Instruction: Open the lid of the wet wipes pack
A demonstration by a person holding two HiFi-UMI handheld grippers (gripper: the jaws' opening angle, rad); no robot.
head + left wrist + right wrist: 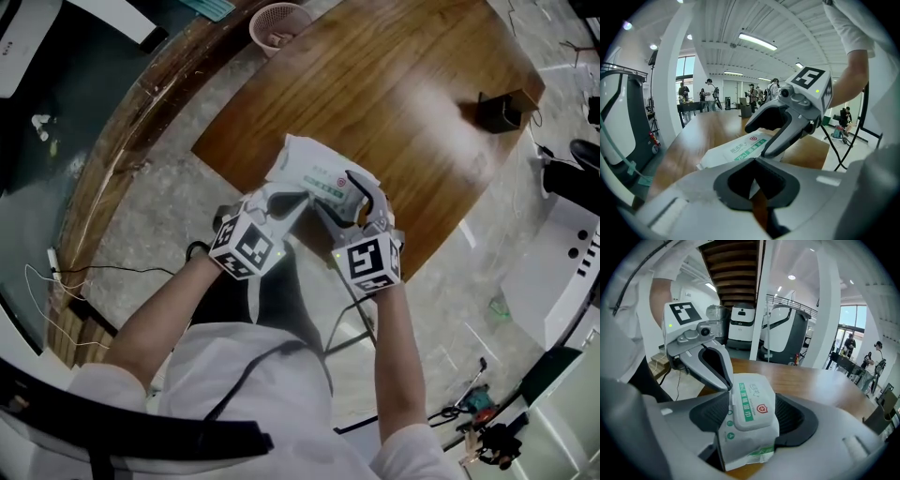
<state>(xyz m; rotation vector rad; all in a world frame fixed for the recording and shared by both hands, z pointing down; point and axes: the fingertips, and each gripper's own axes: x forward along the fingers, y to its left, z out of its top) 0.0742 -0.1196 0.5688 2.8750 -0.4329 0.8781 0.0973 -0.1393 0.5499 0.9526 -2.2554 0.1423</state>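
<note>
The wet wipes pack, white with green print, lies near the front edge of the wooden table. In the right gripper view its flip lid is down flat. My right gripper is open, its jaws standing wide on either side of the pack with a gap on the right side. My left gripper is shut on the pack's near left end; a white edge of the pack shows between its pads. Each gripper appears in the other's view: the right gripper and the left gripper.
A pink basket sits at the table's far end and a small black box at its right edge. Cables and white machines are on the floor to the right. People stand far off in the hall.
</note>
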